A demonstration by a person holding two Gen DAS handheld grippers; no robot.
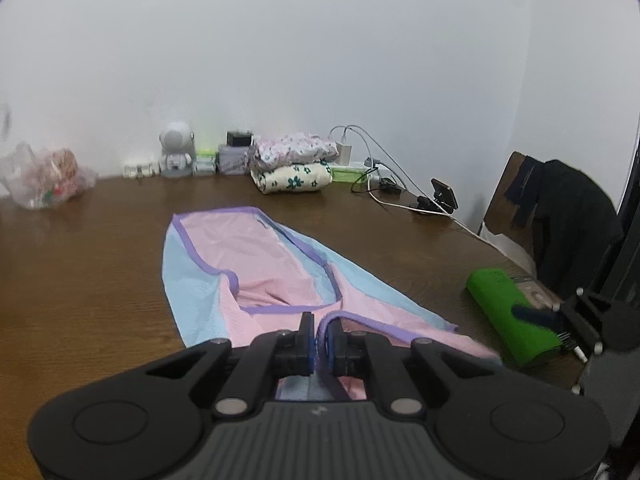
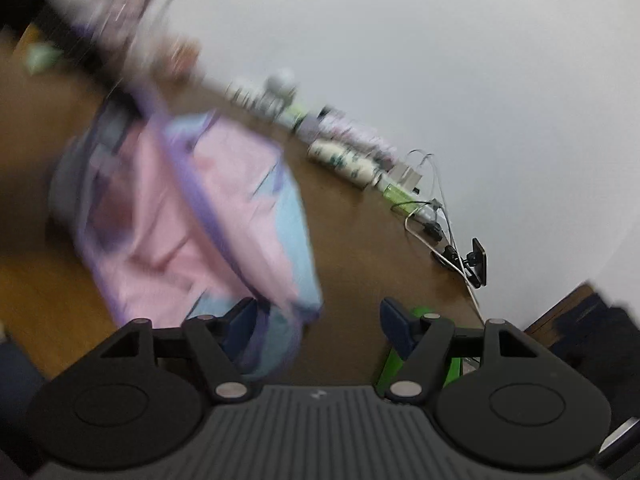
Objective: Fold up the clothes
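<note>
Left gripper (image 1: 319, 334): clenched on the purple trim of the garment (image 1: 256, 264); the blue pads are seen nearly together with the trim pinched between them.
Right gripper (image 2: 320, 318): released, jaws set wide; nothing is pressed by the pads. The garment's corner is seen just beside the left pad (image 2: 240, 320), though contact cannot be told through the blur. In the left wrist view this gripper (image 1: 560, 320) is seen at the right edge, over the green roll.
Garment: a pink and light blue piece edged in purple, laid flat on the table (image 1: 80, 280) and stretched away from the left gripper; its near end is lifted slightly at the pinched trim. In the right wrist view it (image 2: 192, 216) is shown blurred and tilted, left of centre.
Green roll (image 1: 508, 312): laid on the table's right side, well apart from the garment's middle, near its right corner. In the right wrist view part of it (image 2: 416, 316) is seen behind the right finger.
Chair (image 1: 520, 200): placed beyond the table's right edge, with dark cloth (image 1: 572, 220) draped over it.
Phone holder (image 1: 440, 200): set on the table's far right, with white cables (image 1: 384, 152) run beside it.
Folded clothes (image 1: 294, 162): two floral pieces stacked at the far edge against the wall (image 1: 320, 40).
Toy robot (image 1: 176, 154): stood upright left of the stack, with small boxes (image 1: 232, 156) between.
Plastic bag (image 1: 44, 176): placed at the far left.
</note>
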